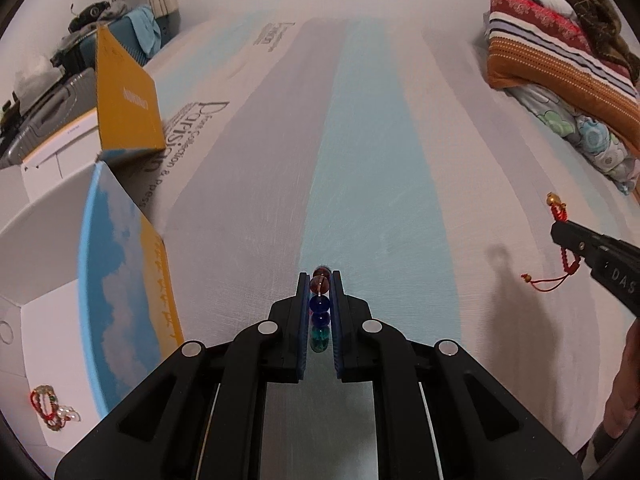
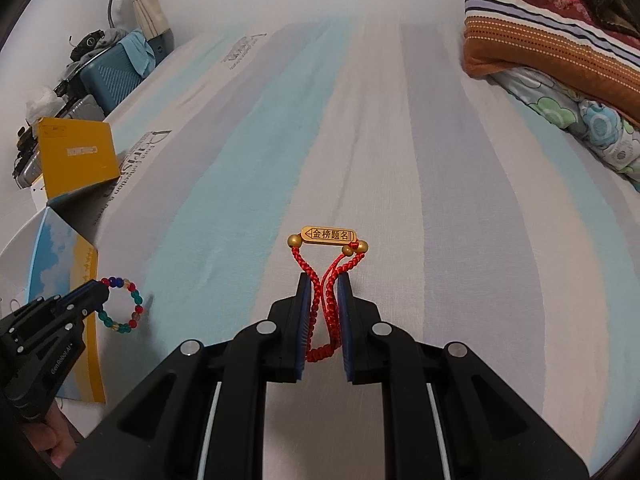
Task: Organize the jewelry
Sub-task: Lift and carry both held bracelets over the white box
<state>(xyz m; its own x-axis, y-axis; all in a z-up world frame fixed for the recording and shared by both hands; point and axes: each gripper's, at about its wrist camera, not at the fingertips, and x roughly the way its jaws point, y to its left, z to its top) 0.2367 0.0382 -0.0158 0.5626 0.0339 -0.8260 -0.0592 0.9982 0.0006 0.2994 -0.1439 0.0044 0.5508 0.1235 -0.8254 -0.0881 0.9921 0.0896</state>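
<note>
My left hand-held gripper [image 1: 320, 284] is clamped on a round glass bead bracelet [image 1: 320, 312], its glossy red, blue and green beads pinched between the blue ribbed pads. My right hand-held gripper [image 2: 324, 284] grips a braided red cord bracelet [image 2: 330, 280] with a flat gold plate. Both hang above the striped bed sheet [image 1: 380, 160]. More bracelets [image 1: 50, 406] lie in the open white cardboard box [image 1: 36, 280], near left.

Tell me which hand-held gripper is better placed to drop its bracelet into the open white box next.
Left, probably. The left hand-held gripper, shut on the multicoloured glass-bead bracelet, is right beside the open white cardboard box. The right hand-held gripper, clamping the red braided cord bracelet, is farther across the striped bedsheet.
</note>
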